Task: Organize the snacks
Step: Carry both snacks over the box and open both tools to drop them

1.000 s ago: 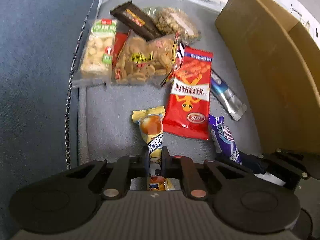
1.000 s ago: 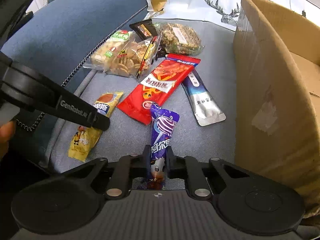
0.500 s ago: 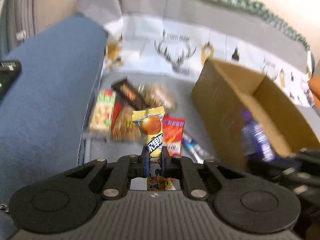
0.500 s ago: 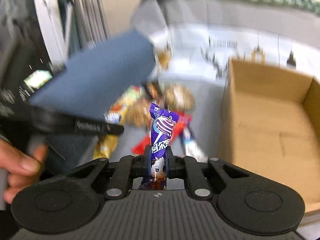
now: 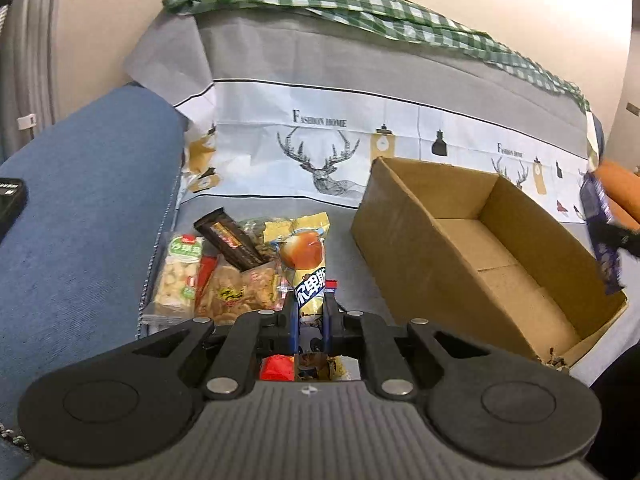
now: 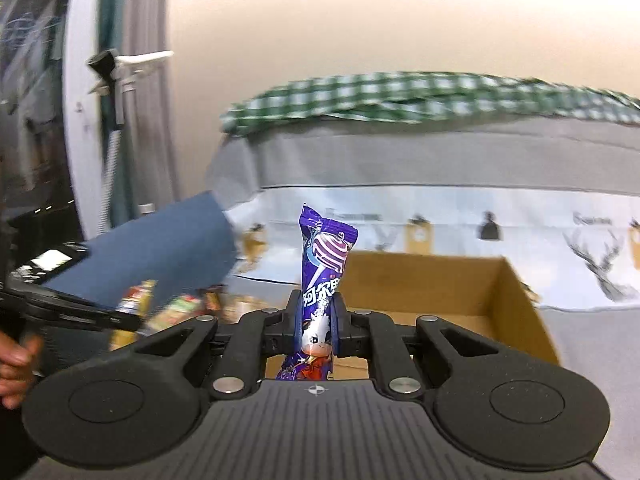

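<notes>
My left gripper point(image 5: 307, 307) is shut on a yellow snack packet point(image 5: 305, 264), held upright above the grey sofa seat. My right gripper point(image 6: 316, 316) is shut on a purple lollipop packet point(image 6: 325, 264), which stands up in front of the open cardboard box point(image 6: 512, 292). In the left wrist view that purple packet point(image 5: 602, 236) hangs over the right end of the box point(image 5: 400, 248), whose inside shows bare cardboard. A pile of snack packets point(image 5: 224, 276) lies on the seat left of the box.
A blue sofa armrest point(image 5: 80, 208) rises on the left with a dark device point(image 5: 10, 196) on it. The printed cover on the sofa back point(image 5: 320, 140) stands behind the box. A hand point(image 6: 14, 364) holds the left gripper's handle.
Both grippers have lifted their packets off the seat and tilted up. The right one has swung to the right, over the box. The left one has risen less.
</notes>
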### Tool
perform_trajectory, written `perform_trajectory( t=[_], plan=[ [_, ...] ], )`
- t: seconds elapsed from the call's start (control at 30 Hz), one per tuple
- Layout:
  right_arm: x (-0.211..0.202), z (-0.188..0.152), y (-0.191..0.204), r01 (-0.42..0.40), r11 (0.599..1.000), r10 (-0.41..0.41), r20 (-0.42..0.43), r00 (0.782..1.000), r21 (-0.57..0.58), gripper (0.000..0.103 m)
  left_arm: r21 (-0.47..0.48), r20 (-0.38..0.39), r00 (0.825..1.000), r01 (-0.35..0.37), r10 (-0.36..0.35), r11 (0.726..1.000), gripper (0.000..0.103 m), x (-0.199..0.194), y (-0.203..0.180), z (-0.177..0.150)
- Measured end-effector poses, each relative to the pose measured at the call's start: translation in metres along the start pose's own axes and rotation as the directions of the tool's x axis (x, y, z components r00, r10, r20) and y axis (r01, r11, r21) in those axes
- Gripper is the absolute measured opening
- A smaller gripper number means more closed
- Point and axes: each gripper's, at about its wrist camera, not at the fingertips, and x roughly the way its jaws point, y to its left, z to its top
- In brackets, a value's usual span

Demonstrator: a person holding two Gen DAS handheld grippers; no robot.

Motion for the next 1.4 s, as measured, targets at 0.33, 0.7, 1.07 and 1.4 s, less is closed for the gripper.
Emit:
perform_trajectory(
  t=[0.33, 0.7, 1.07, 1.4],
  plan=[
    [0.001, -0.027, -0.020, 0.039, 0.998, -0.038, -0.026, 0.999, 0.048, 0.013, 0.047, 0.034, 0.998, 0.052, -0.054, 0.998, 0.012, 0.005, -0.017, -0.002],
    [0.005, -0.026, -0.030, 0.062, 0.993, -0.060, -0.017, 0.998, 0.101, 0.013, 0.021, 0.056, 0.996, 0.066, -0.067, 0.998, 0.012, 0.005, -0.013, -0.001],
    [0.001, -0.027, -0.028, 0.076, 0.990, -0.076, -0.004, 0.997, 0.117, 0.013, 0.034, 0.109, 0.989, 0.095, -0.098, 0.995, 0.012, -0.018, -0.024, 0.014],
    [-0.011, -0.002, -0.032, 0.072, 0.991, -0.075, 0.024, 0.997, 0.115, 0.013, 0.200, 0.212, 0.962, 0.131, -0.174, 0.971, 0.012, -0.054, -0.074, 0.032]
  ],
)
